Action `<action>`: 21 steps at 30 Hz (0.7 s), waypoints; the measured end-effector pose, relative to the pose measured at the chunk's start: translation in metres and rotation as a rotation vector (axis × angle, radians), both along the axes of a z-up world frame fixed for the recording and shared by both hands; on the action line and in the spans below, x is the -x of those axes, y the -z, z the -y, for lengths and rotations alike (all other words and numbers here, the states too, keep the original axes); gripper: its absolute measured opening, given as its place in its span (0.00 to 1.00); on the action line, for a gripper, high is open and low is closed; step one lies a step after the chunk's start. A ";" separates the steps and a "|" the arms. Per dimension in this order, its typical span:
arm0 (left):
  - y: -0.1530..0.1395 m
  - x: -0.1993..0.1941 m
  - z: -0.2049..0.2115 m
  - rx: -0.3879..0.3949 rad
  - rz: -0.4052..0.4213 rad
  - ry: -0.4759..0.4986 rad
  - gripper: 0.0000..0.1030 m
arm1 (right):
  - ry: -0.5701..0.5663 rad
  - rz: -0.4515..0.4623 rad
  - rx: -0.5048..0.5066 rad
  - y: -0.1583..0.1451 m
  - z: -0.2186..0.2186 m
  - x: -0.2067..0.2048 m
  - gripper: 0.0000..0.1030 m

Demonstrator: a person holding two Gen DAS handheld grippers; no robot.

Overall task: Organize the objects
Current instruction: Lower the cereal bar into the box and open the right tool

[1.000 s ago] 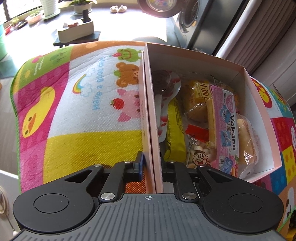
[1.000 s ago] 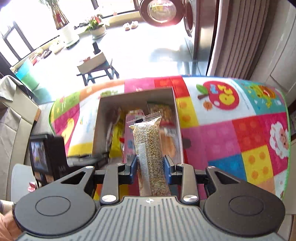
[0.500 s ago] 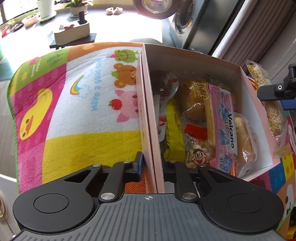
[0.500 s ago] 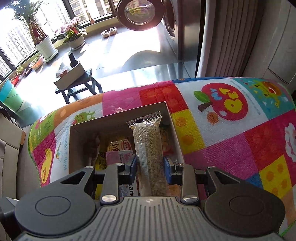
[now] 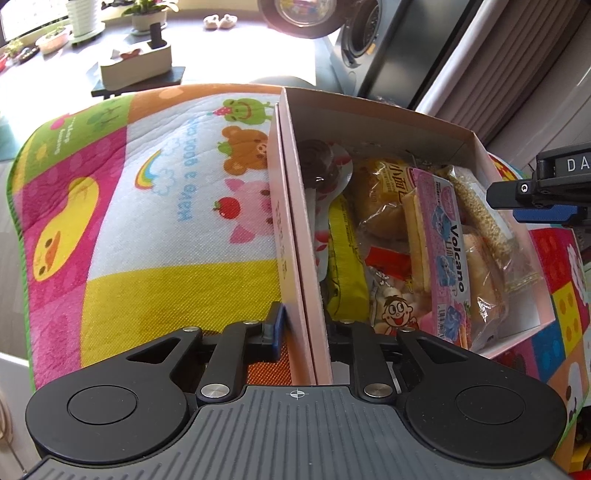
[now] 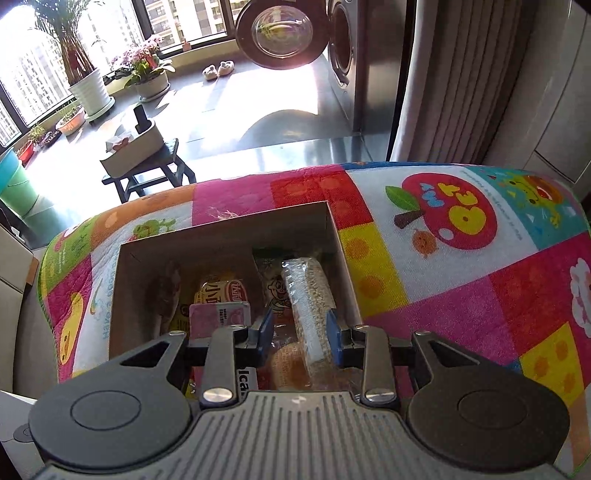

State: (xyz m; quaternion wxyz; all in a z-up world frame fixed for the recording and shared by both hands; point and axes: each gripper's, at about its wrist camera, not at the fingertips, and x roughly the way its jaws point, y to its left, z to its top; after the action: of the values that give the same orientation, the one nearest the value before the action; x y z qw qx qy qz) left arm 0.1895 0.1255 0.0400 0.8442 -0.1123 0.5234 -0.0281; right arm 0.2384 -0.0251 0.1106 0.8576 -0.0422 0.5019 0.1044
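An open pink cardboard box [image 5: 369, 122] sits on a colourful cartoon mat [image 5: 147, 221]. It holds several snack packets, among them a pink Volcano pack [image 5: 447, 251] and a yellow packet [image 5: 345, 266]. My left gripper [image 5: 303, 326] is shut on the box's left wall near its front corner. A clear-wrapped grain bar [image 6: 308, 295] lies slanted inside the box [image 6: 221, 240] along its right side, on top of the buns. My right gripper [image 6: 300, 332] straddles the bar, with a gap showing beside its left pad. In the left wrist view the bar [image 5: 480, 218] rests below one right finger [image 5: 517, 190].
The mat [image 6: 443, 295] spreads bare to the right of the box and drops off at its far edge. Beyond it stand a dark stool with a tray [image 6: 147, 162], potted plants [image 6: 88, 88], a washing machine with its door open [image 6: 284, 33] and a curtain [image 6: 461, 74].
The right gripper came forward and down over the box. The grain bar, held upright a moment ago, now lies slanted inside the box. The left gripper kept its hold on the wall.
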 end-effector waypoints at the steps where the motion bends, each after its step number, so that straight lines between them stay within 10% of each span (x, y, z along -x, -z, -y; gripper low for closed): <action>1: 0.000 0.000 0.000 0.000 -0.001 -0.001 0.19 | -0.006 0.002 0.004 0.000 0.000 0.001 0.29; 16: -0.001 0.001 0.001 -0.020 -0.003 -0.007 0.18 | -0.309 0.060 0.199 -0.011 0.032 0.068 0.56; 21: -0.004 0.001 0.005 -0.043 -0.008 -0.016 0.17 | -0.226 0.020 0.135 -0.005 0.051 0.067 0.56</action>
State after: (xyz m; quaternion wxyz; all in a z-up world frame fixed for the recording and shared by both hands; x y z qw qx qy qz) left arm 0.1884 0.1207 0.0438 0.8445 -0.0985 0.5264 -0.0094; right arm 0.1711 -0.0759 0.1159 0.8404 -0.1570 0.4914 0.1660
